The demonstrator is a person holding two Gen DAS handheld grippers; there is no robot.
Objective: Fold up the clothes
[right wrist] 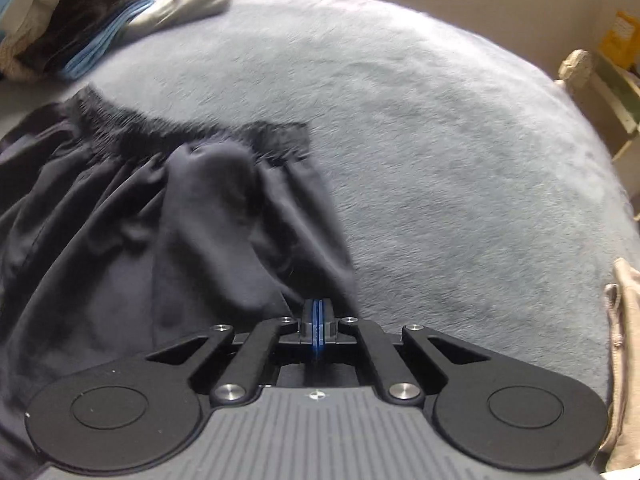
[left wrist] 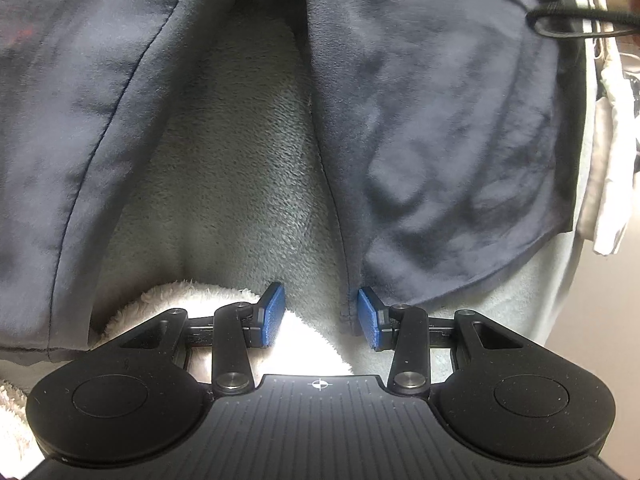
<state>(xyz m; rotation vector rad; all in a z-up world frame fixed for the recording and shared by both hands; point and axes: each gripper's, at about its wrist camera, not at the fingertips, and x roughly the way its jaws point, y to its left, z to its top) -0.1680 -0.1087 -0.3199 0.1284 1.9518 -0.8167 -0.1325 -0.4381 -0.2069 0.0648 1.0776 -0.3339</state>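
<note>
The dark navy shorts point(left wrist: 440, 140) lie spread on a grey-blue fleece blanket point(right wrist: 460, 160), the two legs parting toward 12 o'clock in the left wrist view and the gathered waistband point(right wrist: 180, 132) running across 10 to 11 o'clock in the right wrist view.

The main risk sits with the left tool point(left wrist: 320, 316). Its blue pads stand apart, and the inner hem point(left wrist: 348, 312) of one leg lies just beside the pad at 5 o'clock, not yet pinched. If the pads close from here they may catch only the thin edge, or bite into the fleece as well, and the leg would slip free or drag the blanket once lifted. A white fluffy cloth point(left wrist: 192, 300) at 7 o'clock lies close enough to be caught too.

The right tool point(right wrist: 318, 320) has its pads pressed fully together at the edge of the shorts' fabric; whether cloth is actually nipped between them cannot be told, since the pads look flush. If it holds nothing, one side would stay down and the fold would go crooked.

Both tools point steeply downward toward the blanket, low over the garment. A pile of other clothes point(right wrist: 100, 20) lies well apart at 10 o'clock.
</note>
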